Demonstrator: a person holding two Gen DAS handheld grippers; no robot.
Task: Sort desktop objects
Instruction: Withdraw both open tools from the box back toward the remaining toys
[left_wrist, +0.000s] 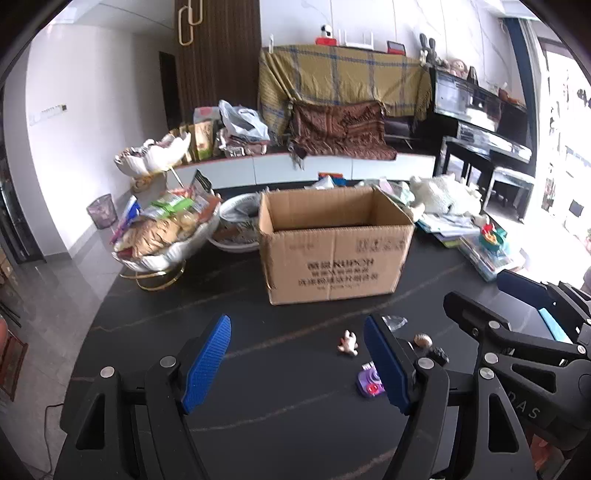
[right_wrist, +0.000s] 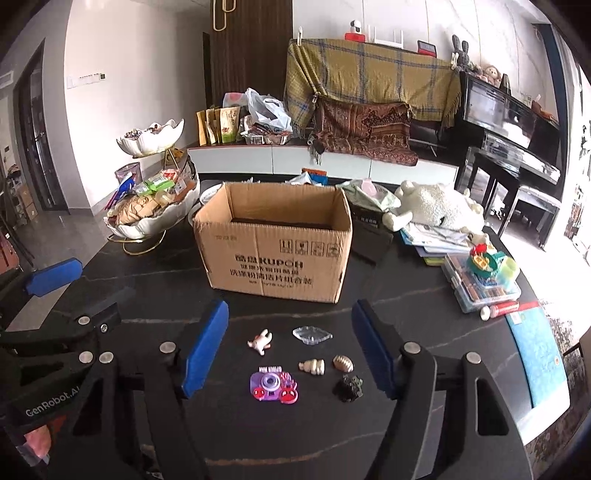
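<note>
Now, the scene by parts:

Table: dark top (right_wrist: 424, 306) with pale veins, crowded along its far edge and its right side.

Box: open cardboard box (right_wrist: 273, 254) stands upright at mid-table, flaps out of sight, printed text on its near face. Its inside shows nothing that I can make out.

Small things: six lie on the bare top near the box, on its near side, none touching another.
- pale figurine (right_wrist: 260, 342), far left of the group
- clear dish (right_wrist: 312, 335), far right, leaf-shaped
- purple toy camera (right_wrist: 273, 386), nearest, left
- cream ridged piece (right_wrist: 312, 366), middle
- brown shell (right_wrist: 343, 363), right of the cream piece
- dark lump (right_wrist: 348, 387), near right

Right gripper: right gripper (right_wrist: 290, 354) hangs above the group with its blue pads spread wide; all six things show between the pads, none of them touched or pinched.

Left gripper: left gripper (left_wrist: 297, 363) sits to the left of the group, pads spread, with only bare table between them; the figurine (left_wrist: 348, 342) lies just inside its right pad, untouched.

Left side: tiered white bowl stand (right_wrist: 147, 218) heaped with snack packets.

Right side: white plush toy (right_wrist: 436, 206) lies on a stack of books (right_wrist: 436, 236); nearer, a clear case (right_wrist: 480, 288) with a small colourful toy on top.
</note>
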